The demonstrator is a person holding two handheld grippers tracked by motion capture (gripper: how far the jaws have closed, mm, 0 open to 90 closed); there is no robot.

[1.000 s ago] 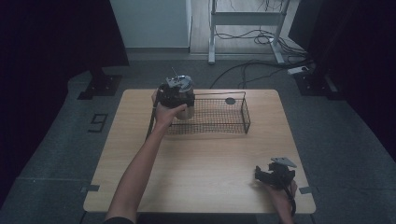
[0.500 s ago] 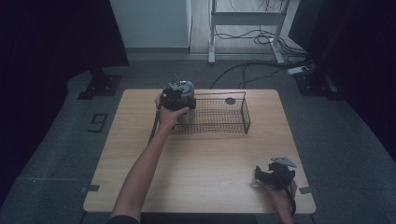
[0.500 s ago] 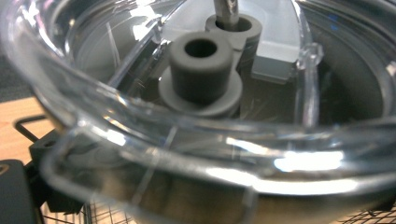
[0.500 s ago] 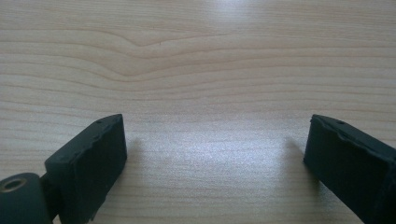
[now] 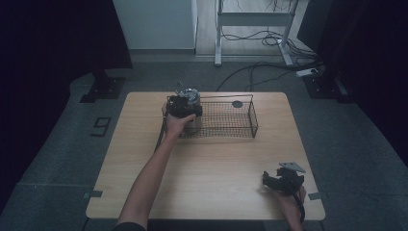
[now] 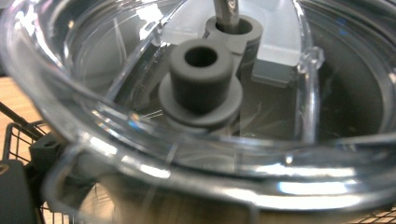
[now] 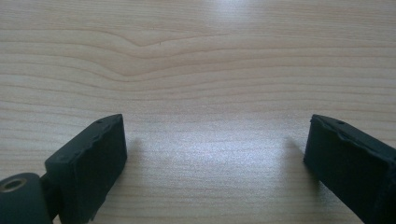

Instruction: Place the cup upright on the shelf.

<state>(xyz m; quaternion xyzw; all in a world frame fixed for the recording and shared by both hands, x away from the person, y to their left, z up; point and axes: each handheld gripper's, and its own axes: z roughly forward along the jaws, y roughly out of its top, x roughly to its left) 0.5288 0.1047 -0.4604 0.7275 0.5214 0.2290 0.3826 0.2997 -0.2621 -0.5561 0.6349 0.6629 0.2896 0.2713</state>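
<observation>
Clear plastic bowl [image 6: 196, 140] with a grey central hub [image 6: 201, 84] and a metal rim, apparently a food-processor or chopper bowl, is sitting at the left end of the black wire mesh basket [image 5: 226, 120], which is standing at the far middle of the light wooden table [image 5: 202, 168]. Going from largest to smallest: the table is carrying the basket, the basket is taking the bowl, and the bowl is presenting its open mouth to the left gripper view, where a second grey socket [image 6: 233, 28] with a metal shaft in it is lying behind the hub. The basket's low wire walls are probably serving to keep the bowl from sliding, which would explain its position against the left end. The left gripper [image 5: 183, 106] is being held right at the bowl in the high view, with the forearm reaching across the table; its camera is sitting so close to the bowl that its jaws are not visible, so I cannot tell whether it is gripping the bowl or how wide it is. The right gripper [image 7: 215, 149] is idling near the table's near right corner, its jaws spread wide over bare wood with nothing between them, presumably parked out of the way while the left hand is working. A small dark round disc [image 5: 237, 104] is lying near the basket's far side; whether inside or behind it, I cannot tell.
</observation>
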